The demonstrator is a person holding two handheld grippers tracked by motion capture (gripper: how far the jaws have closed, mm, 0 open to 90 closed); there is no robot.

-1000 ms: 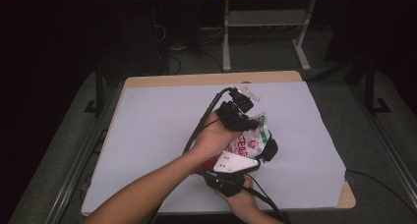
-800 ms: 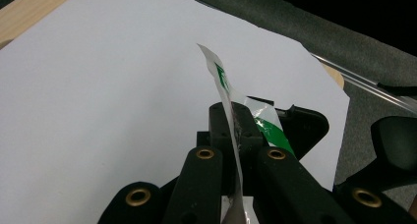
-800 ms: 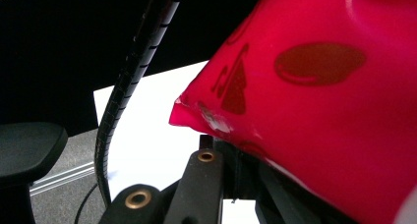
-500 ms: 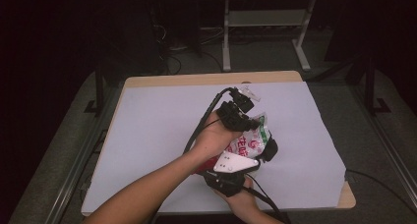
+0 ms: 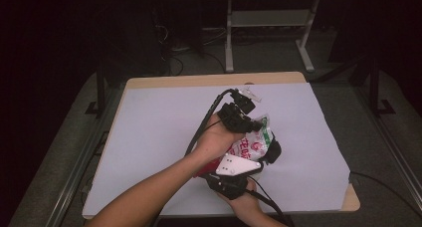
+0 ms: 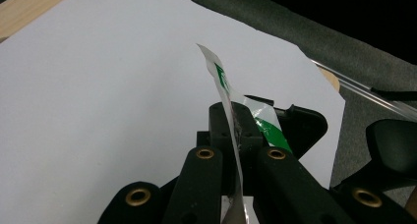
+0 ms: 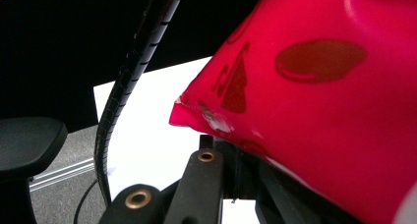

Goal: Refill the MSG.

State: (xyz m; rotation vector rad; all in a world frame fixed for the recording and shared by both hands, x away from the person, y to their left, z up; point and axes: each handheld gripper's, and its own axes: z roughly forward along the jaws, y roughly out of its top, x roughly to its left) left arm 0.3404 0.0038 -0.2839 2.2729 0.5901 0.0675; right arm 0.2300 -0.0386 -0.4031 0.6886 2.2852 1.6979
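A snack bag, red low down and white with green at the top, is held just above the white table sheet between both grippers. My left gripper comes in from the upper left and is shut on the bag's thin green-and-white top edge; its jaws pinch the seam. My right gripper, under its grey plate, reaches up from the near edge. In the right gripper view the red bag lies over the shut gripper, held by its lower seam.
The white sheet covers a wooden table with bare room to the left and right of the hands. A black ribbed cable trails from the left gripper. Beyond the table stand a grey metal frame and floor cables.
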